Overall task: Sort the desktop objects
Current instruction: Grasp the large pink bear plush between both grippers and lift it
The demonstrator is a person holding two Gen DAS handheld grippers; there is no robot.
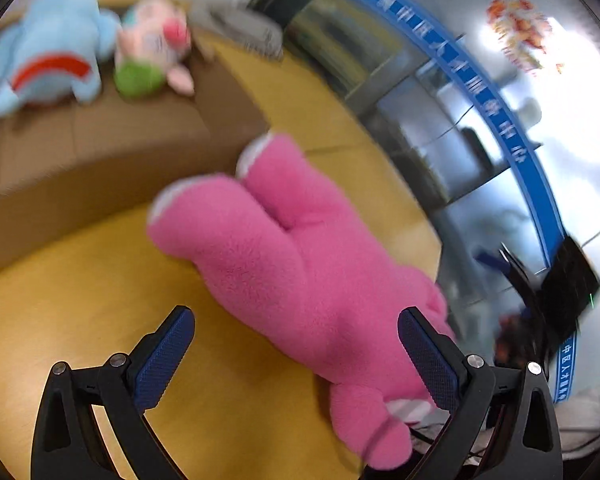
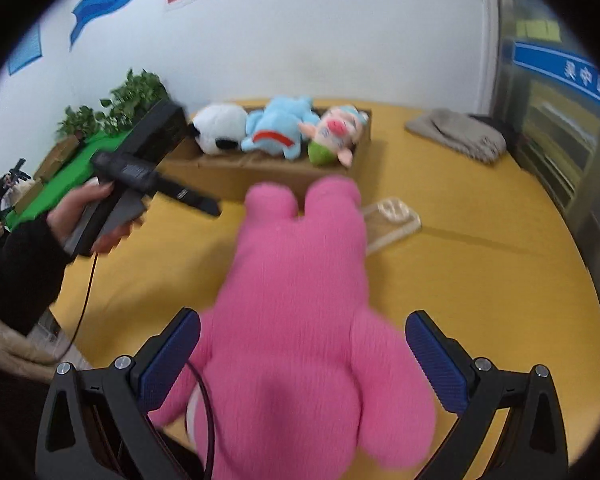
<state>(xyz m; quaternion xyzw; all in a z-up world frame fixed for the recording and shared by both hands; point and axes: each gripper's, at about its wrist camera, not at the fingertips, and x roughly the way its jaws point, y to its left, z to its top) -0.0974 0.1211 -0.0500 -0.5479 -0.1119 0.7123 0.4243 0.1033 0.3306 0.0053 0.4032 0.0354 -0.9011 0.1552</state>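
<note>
Pink plush: pink plush toy (image 2: 300, 320) lies stretched out on the yellow tabletop (image 2: 480, 280), legs pointing toward the cardboard box (image 2: 260, 168), body between the pads of the right claw
Right claw: right claw (image 2: 302, 360) stands wide, pads on either side of the toy's torso and not yet pressing it; this looks like the line-up for a grasp across the soft middle, where the fabric should give
Left claw: left claw (image 1: 296, 354) is also wide, empty, one pad over bare tabletop and the other against or just over the toy's flank; contact cannot be told through the blur
Left hand: seen from the right wrist view, the left hand (image 2: 96, 216) holds its tool raised above the tabletop, off to the left of the toy
Box: holds a white and black plush (image 2: 218, 130), a blue plush (image 2: 276, 128) and a pink pig plush (image 2: 334, 132) side by side, likely the sorting bin for soft toys; the row fills most of its length, so free room looks scarce
Nearby items: clear plastic case (image 2: 392, 220) lies just beside the toy's legs on the right; grey cloth (image 2: 456, 136) sits well apart near the far edge
Edges: near tabletop edge runs close under the toy's head end; a cable (image 2: 82, 300) hangs off the left edge
Open room: bare yellow surface to the right of the toy and between toy and box gives a clean lift path forward
</note>
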